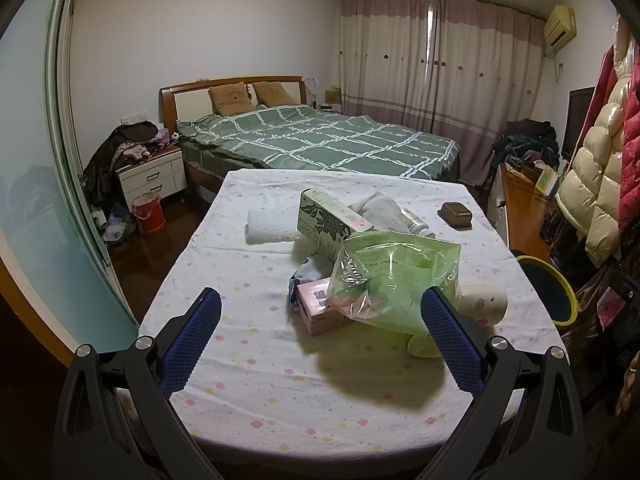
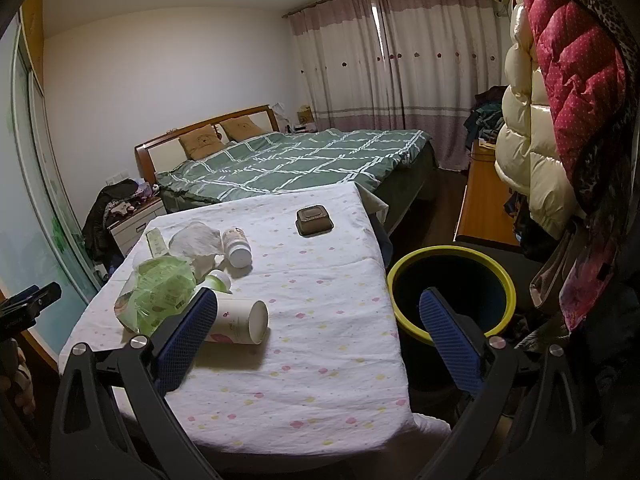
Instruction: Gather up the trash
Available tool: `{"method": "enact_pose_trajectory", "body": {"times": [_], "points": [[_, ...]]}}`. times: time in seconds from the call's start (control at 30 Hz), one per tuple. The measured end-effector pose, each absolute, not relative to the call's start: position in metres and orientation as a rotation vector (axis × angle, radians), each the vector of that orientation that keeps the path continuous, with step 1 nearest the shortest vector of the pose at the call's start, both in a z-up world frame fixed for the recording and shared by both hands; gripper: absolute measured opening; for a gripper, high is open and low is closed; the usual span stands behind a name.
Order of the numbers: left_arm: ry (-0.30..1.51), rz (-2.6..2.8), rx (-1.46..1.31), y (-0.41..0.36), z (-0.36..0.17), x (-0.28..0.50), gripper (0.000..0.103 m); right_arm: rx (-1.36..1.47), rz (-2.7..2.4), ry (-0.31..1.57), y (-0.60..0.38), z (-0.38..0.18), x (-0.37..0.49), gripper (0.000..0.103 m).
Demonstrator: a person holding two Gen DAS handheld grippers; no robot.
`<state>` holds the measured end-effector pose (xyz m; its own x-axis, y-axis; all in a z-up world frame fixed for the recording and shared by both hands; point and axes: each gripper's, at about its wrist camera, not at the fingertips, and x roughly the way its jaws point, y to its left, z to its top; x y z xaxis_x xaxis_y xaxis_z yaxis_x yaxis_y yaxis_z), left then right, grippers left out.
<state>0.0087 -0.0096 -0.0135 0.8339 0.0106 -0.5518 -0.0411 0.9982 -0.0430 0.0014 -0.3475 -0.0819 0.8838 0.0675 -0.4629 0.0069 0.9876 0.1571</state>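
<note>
Now | left claw point(image 1: 320, 308) spread, over table | right claw point(image 2: 318, 308) spread

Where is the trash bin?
The round black bin with a yellow rim stands on the floor off the table's right edge, beside the flowered white tablecloth; the left view shows it far right.

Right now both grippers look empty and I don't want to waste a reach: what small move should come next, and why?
Probably ease the right gripper left and down onto the paper cup. Its jaws are open, the cup lies on its side beside its left finger, and the yellow-rimmed bin stands just off the table's right edge, so the drop would be short.
</note>
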Motion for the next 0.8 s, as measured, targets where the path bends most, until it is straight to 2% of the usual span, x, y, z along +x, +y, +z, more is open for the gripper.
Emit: {"method": "enact_pose_trajectory", "body": {"times": [0.57, 0.8], "points": [[0.576, 0.048, -0.07, 0.0, -0.016, 0.012, 0.098, 0.131, 0.051, 0.525, -0.334, -0.09, 0.024, 0.097], [0.587, 0.077, -0.088, 0.016, -0.022, 0.016, 0.098, 0.048, 0.203, 0.567, -0.277, -0.097, 0.064, 0.097]]}}
